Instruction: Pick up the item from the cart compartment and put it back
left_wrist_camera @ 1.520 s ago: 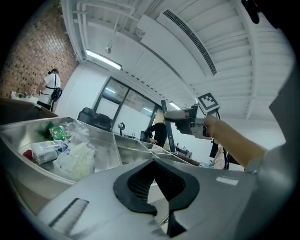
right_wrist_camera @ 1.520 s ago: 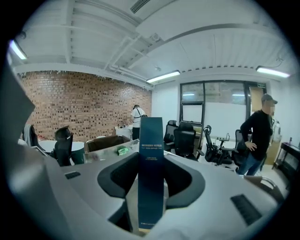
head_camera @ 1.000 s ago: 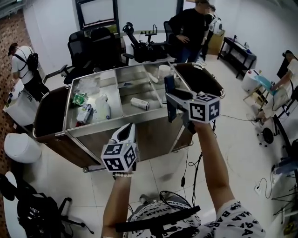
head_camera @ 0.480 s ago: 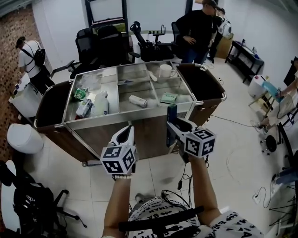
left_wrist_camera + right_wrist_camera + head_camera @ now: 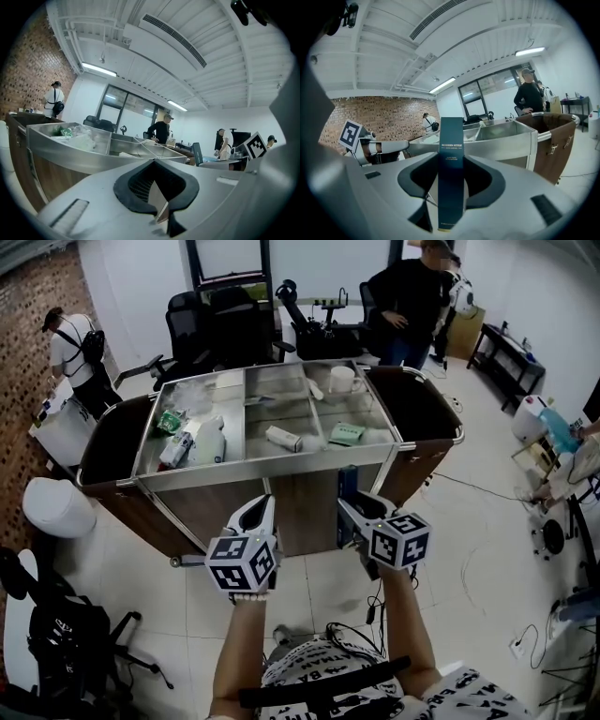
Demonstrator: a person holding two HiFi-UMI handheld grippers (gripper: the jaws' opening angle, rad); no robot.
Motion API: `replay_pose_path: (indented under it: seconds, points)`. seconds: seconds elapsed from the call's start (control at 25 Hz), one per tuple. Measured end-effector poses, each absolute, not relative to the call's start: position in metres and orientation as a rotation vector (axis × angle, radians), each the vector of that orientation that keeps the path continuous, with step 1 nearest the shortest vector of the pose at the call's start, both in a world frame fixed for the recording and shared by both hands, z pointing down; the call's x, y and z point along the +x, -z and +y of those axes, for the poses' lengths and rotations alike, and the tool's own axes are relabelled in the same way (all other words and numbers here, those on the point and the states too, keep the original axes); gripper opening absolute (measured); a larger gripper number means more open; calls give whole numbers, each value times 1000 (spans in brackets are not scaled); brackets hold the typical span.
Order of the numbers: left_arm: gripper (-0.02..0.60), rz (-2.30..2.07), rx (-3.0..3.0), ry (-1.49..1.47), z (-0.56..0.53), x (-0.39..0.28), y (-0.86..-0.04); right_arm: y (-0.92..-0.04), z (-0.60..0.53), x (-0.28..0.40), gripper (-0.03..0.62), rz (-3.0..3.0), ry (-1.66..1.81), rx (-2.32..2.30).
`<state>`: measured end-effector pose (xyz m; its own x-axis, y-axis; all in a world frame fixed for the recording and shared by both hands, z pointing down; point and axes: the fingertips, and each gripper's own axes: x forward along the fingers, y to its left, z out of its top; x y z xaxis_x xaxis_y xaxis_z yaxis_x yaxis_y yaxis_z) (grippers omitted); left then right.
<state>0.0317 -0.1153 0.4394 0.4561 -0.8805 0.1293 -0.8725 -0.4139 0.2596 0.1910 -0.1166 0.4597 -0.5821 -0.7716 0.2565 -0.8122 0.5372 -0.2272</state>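
Pinched by its lower part and upright in the right gripper [image 5: 451, 190], on the near side of the stainless-steel compartment cart [image 5: 272, 480], the slim dark-blue cardboard box [image 5: 451, 154] could clip the near rim going back in and twist loose; the left gripper [image 5: 159, 208] is pressed together, empty.

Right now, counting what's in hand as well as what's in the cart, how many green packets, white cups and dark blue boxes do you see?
Green packets: 2
White cup: 1
Dark blue box: 1
Total: 4
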Motion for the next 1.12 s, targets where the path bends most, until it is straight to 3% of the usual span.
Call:
replay_pose_path:
  seconds: [1.12]
  points:
    - [-3,-1425,2459,21,-130,26,-441,-457,-128,160,181,-2665,-504,1377]
